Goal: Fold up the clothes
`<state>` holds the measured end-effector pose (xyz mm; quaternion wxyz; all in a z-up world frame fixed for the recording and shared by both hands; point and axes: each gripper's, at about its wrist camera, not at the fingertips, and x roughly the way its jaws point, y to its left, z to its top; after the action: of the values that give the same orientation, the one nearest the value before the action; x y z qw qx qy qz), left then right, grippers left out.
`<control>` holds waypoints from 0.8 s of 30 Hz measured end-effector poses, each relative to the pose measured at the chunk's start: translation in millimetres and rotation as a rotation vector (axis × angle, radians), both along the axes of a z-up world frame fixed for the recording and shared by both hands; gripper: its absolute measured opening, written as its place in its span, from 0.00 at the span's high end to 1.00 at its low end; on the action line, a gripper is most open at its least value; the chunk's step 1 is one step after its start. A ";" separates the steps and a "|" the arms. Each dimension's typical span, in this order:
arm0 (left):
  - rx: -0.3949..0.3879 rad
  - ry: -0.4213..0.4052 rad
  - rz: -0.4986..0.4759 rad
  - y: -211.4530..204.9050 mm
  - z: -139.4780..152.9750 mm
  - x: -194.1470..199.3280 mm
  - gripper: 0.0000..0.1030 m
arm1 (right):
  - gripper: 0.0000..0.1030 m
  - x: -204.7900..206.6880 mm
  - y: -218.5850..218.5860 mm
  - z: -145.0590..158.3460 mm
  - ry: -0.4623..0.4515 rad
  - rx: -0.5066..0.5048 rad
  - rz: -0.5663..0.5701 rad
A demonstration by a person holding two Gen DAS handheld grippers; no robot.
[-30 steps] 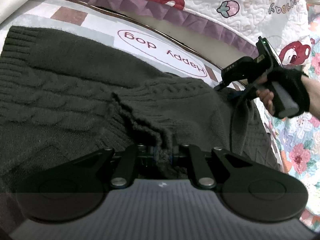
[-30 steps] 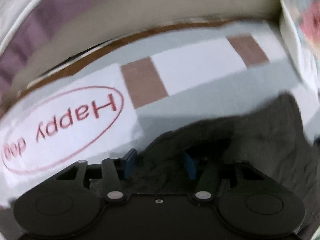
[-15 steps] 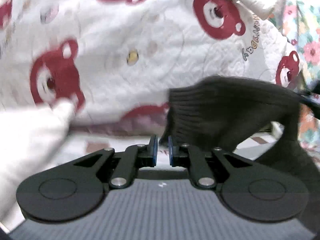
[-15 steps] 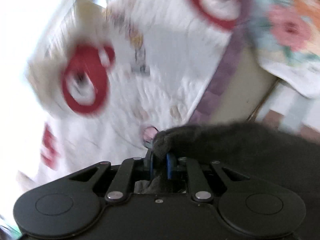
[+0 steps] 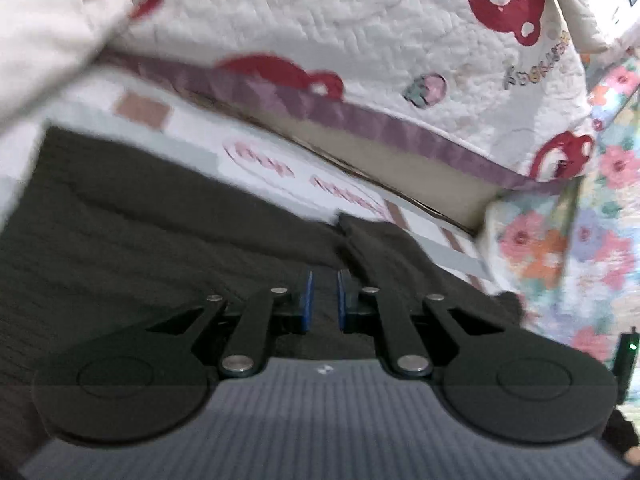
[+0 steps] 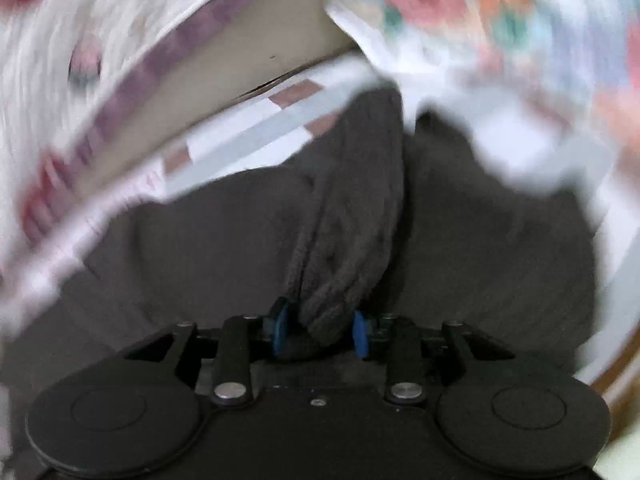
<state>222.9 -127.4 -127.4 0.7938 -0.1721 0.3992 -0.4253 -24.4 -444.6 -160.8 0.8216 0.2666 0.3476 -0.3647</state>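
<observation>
A dark knitted sweater [image 5: 168, 240] lies spread over a white mat [image 5: 272, 168] with brown and grey blocks, filling the lower left and middle of the left wrist view. One sleeve [image 5: 384, 248] lies folded over the body, its ribbed cuff end pointing toward the upper middle of the frame.

The left claw [image 5: 322, 304] sits at lower centre, its blue pads pressed nearly together with only a thin slit between them and no cloth caught in it; the sweater lies beneath and beyond.

In the right wrist view the right claw [image 6: 320, 330] stands partly spread at lower centre. A thick bunch of the sleeve [image 6: 352, 216] runs from the upper middle of the frame down between the blue pads; the jaws have just been opening, and the blur leaves it unclear whether the pads press on the knit.

Writing: a red oval on the mat holds red lettering, too smeared here to read. On the white quilt [image 5: 360, 32] printed with red bears, across the top of the left wrist view, a short word stands upside down at upper right, illegible. A floral cloth [image 5: 600, 216] fills the right edge, and a white fabric [image 5: 44, 52] crosses the upper left.
</observation>
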 end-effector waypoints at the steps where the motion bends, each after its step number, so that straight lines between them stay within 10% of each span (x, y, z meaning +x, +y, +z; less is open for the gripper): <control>1: -0.015 0.044 -0.027 -2.3 -4.4 1.5 0.90 | 0.61 9.4 10.9 14.0 0.053 -0.091 0.041; 4: -0.020 0.130 -0.083 -8.1 -15.5 2.1 0.89 | 0.61 54.9 58.1 50.9 0.190 -0.335 0.273; 9: 0.067 0.096 -0.095 -13.1 -18.9 -0.4 0.85 | 0.57 153.0 74.2 60.6 0.082 -0.198 0.657; 14: 0.263 -0.047 -0.055 -19.0 -13.7 -6.6 0.71 | 0.37 210.3 91.4 3.3 0.300 -0.201 0.731; 17: 0.302 -0.101 -0.050 -21.0 -8.2 -9.6 0.70 | 0.29 211.0 96.5 -1.9 0.250 -0.256 0.688; 19: 0.243 -0.054 -0.047 -15.5 -6.3 -5.8 0.65 | 0.70 211.1 94.8 -1.9 0.200 -0.258 0.661; 24: 0.177 0.012 0.020 0.1 -5.0 6.2 0.57 | 0.86 178.2 99.0 27.2 0.015 -0.260 0.595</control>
<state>229.1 -127.3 -132.4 0.8076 -0.1079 0.4382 -0.3797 153.8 -345.6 -133.6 0.9168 0.0431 0.3669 -0.1517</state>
